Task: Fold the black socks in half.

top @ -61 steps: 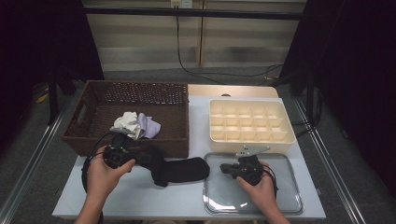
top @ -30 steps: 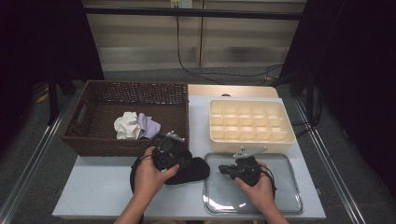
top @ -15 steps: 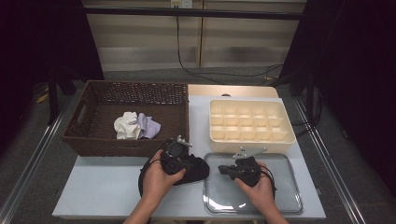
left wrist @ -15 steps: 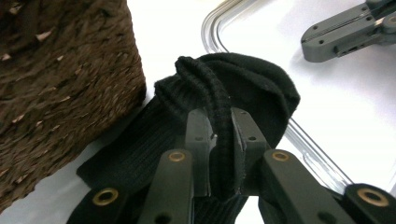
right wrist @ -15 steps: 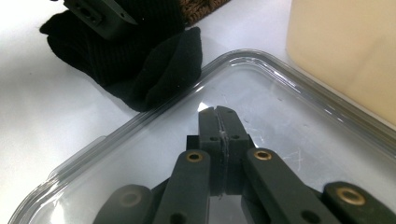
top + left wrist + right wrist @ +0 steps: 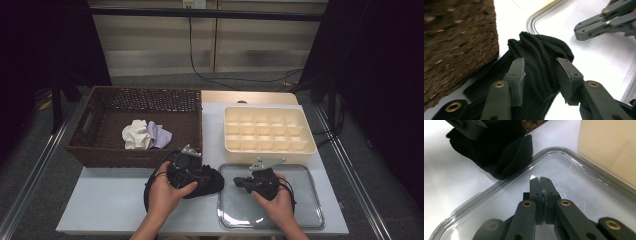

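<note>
1. I see the left hand-held gripper (image 6: 204, 172) over the black sock (image 6: 207, 182), which lies bunched on the counter (image 6: 110, 200) near the middle of its front edge, just in front of the wicker basket (image 6: 100, 150).
2. In the left gripper view the jaws stand apart, a ribbed fold of the black sock (image 6: 541, 60) between them. They have just been opening; the right pad looks clear of the cloth, and I cannot tell whether the left one touches it.
3. The sock's toe end touches the left rim of the clear tray (image 6: 310, 210), which sits at the counter's front right corner.
4. My right hand-held gripper (image 6: 239, 181) rests inside the tray, pointing left toward the sock. In the right gripper view its jaws are pressed together with nothing between them.
5. The cream compartment box (image 6: 270, 131) stands just behind the tray, toward the counter's back right corner.
6. White and lilac cloths (image 6: 146, 135) lie inside the basket at back left.
</note>
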Motion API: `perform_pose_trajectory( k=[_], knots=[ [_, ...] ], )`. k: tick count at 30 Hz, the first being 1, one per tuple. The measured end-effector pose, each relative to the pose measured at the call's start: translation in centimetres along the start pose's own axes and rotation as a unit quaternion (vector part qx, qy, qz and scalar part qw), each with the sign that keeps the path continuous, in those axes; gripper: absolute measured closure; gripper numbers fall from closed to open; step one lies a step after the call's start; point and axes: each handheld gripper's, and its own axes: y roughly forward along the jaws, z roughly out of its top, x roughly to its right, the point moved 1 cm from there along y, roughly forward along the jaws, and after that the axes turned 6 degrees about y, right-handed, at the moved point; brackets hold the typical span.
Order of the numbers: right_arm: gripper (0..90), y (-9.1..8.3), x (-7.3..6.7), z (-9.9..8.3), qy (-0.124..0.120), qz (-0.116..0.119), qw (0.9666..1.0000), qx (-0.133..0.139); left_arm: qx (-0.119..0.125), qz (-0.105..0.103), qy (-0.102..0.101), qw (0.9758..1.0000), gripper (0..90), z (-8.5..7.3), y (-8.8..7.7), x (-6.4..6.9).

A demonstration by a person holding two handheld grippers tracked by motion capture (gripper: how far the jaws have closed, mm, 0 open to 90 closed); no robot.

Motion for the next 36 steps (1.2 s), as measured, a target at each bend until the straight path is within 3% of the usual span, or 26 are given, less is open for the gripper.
perform_pose_trajectory(
  k=[6, 11, 14, 19, 24, 28, 32, 33, 36],
  knots=[
    [88.6, 0.1, -0.1, 0.0, 0.0, -0.002, 1.0, -0.002, 0.02, 0.02, -0.001, 0.9996, 51.6, -1.0, -2.1, -0.5],
    [88.3, 0.2, -0.1, 0.0, 0.002, -0.003, 1.0, -0.004, 0.032, 0.028, -0.019, 0.9989, 48.9, -2.2, -2.9, -1.7],
    [88.3, 0.2, -0.1, 0.0, 0.0, -0.003, 1.0, -0.005, 0.026, 0.035, -0.024, 0.9987, 49.3, -2.7, -3.1, -2.2],
    [88.1, 0.3, -0.2, 0.0, -0.002, -0.004, 1.0, -0.006, 0.014, 0.054, -0.053, 0.997, 48.7, -3.9, -2.4, -3.1],
    [87.7, 0.3, -0.2, 0.1, -0.003, -0.005, 1.0, -0.005, 0.022, 0.048, -0.081, 0.9953, 47.0, -4.9, -1.7, -3.5],
    [87.7, 0.4, -0.3, 0.3, -0.006, -0.004, 1.0, -0.007, 0.033, 0.047, -0.08, 0.9952, 45.8, -4.7, -2.0, -3.2],
    [87.7, 0.5, -0.5, 0.5, -0.009, -0.004, 0.9999, -0.006, 0.015, 0.045, -0.078, 0.9958, 45.6, -5.0, -1.2, -3.1],
    [87.7, 0.5, -0.5, 0.5, -0.009, -0.005, 0.9999, -0.007, 0.012, 0.045, -0.081, 0.9956, 46.7, -5.1, -0.9, -3.2],
    [87.6, 0.5, -0.6, 0.5, -0.01, -0.006, 0.9999, -0.009, 0.0, 0.028, -0.065, 0.9975, 60.6, -5.6, -0.5, -3.5]
  ],
)
